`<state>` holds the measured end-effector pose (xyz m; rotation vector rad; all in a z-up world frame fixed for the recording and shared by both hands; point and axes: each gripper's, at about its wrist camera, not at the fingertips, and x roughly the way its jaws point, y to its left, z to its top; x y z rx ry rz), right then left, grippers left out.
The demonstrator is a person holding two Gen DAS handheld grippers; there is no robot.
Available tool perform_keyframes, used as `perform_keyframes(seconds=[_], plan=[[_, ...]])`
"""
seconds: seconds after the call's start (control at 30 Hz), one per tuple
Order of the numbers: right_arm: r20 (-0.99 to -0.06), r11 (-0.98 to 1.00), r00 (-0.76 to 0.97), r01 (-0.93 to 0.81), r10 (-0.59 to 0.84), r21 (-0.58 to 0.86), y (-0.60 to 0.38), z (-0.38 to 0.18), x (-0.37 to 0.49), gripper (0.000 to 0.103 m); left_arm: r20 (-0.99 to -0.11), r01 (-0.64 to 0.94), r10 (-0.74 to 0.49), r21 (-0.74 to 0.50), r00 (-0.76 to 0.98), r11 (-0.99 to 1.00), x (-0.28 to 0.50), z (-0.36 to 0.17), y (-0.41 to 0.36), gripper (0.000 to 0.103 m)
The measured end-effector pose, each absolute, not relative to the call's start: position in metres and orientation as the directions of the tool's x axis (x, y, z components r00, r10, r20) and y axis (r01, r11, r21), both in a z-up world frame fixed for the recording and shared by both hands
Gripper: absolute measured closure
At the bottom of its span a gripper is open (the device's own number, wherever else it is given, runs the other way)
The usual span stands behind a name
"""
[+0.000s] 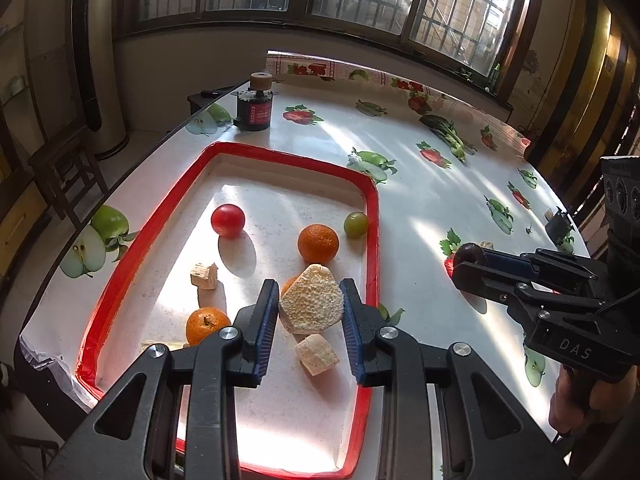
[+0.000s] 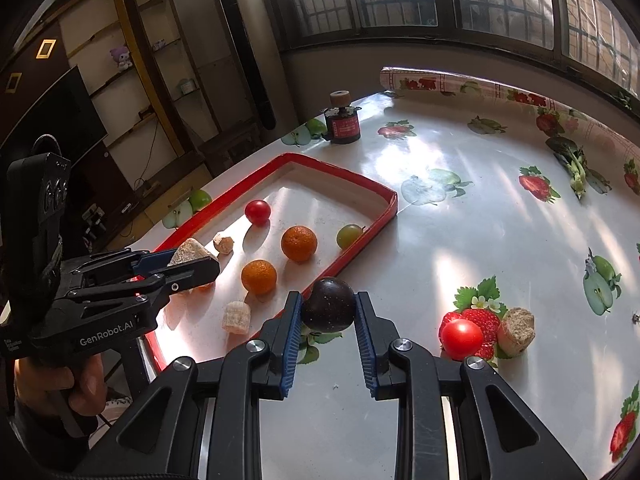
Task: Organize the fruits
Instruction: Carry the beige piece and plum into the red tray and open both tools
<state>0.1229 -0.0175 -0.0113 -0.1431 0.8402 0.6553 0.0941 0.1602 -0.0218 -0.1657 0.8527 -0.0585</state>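
Observation:
A red-rimmed tray (image 1: 372, 232) (image 2: 348, 258) lies on the fruit-print tablecloth. My left gripper (image 1: 310, 300) (image 2: 188, 262) is shut on a pale, spongy wedge-shaped chunk (image 1: 312, 300) (image 2: 188, 252) above the tray. My right gripper (image 2: 328, 306) (image 1: 468, 260) is shut on a dark purple round fruit (image 2: 329, 309) (image 1: 469, 254), just outside the tray's right rim. In the tray lie a red tomato (image 1: 228, 220), a green grape (image 1: 356, 224), two oranges (image 1: 318, 243) (image 1: 206, 324) and small pale chunks (image 1: 204, 275) (image 1: 316, 354).
On the cloth to the right sit a red tomato (image 2: 461, 338) and a pale cork-like chunk (image 2: 516, 330). A black canister with a cork top (image 1: 256, 106) (image 2: 342, 120) stands beyond the tray. The table edge runs along the left, with a stool (image 1: 64, 176) below it.

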Motion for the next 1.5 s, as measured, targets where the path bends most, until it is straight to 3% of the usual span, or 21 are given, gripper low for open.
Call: perform_keyframes(seconds=[0.47,0.73,1.2,1.43,1.5], plan=[[-0.740,0.786,0.452,-0.595,0.497,0.164,0.038,-0.014,0.201,0.077,-0.762,-0.042,-0.087,-0.148,0.642,0.988,0.173,-0.016,0.201,0.075],[-0.791,0.798,0.409,-0.581,0.455,0.158,0.071,-0.041,0.251,0.077,-0.822,-0.069,-0.092,-0.158,0.562,0.985,0.231,-0.046,0.213,0.075],[-0.831,0.792,0.379,-0.600,0.407,0.113,0.087,-0.074,0.264,0.076,-0.862,-0.074,-0.097,-0.154,0.497,0.985,0.253,-0.080,0.216,0.075],[-0.834,0.787,0.380,-0.608,0.400,0.101,0.088,-0.077,0.265,0.071,-0.866,-0.088,-0.089,-0.151,0.492,0.985,0.254,-0.079,0.217,0.075],[-0.825,0.781,0.388,-0.617,0.410,0.097,0.087,-0.074,0.262,0.061,-0.867,-0.096,-0.089,-0.155,0.490,0.983,0.252,-0.078,0.218,0.075]])
